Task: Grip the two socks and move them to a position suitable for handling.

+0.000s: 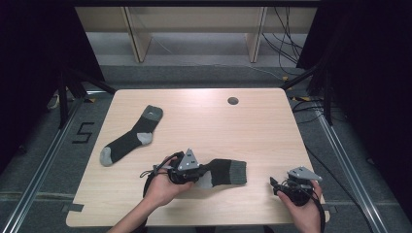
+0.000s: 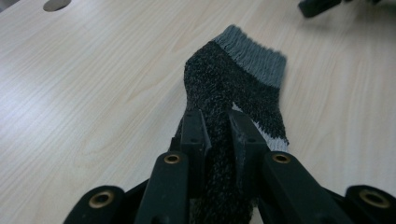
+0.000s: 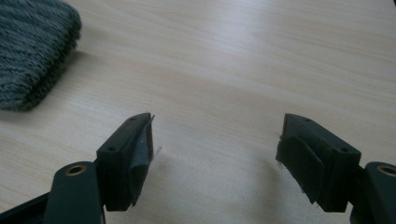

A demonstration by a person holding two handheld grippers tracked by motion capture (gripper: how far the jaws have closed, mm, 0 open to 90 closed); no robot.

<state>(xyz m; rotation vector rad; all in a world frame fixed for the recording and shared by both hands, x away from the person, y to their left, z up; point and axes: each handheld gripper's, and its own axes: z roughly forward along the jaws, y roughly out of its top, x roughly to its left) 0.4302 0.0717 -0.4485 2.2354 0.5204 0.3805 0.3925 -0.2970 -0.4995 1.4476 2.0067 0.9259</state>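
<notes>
Sock (image 2: 233,88) – dark knit, grey cuff, twisted

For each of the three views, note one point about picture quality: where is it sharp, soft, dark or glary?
High view: the table is evenly lit, its surroundings fall to near black, and both socks look soft. Left gripper view: the held sock is fairly sharp at its grey cuff, while the left tongs blur at the bottom edge. Right gripper view: pale glare on the wood at top, and the sock cuff at left is slightly soft.
</notes>
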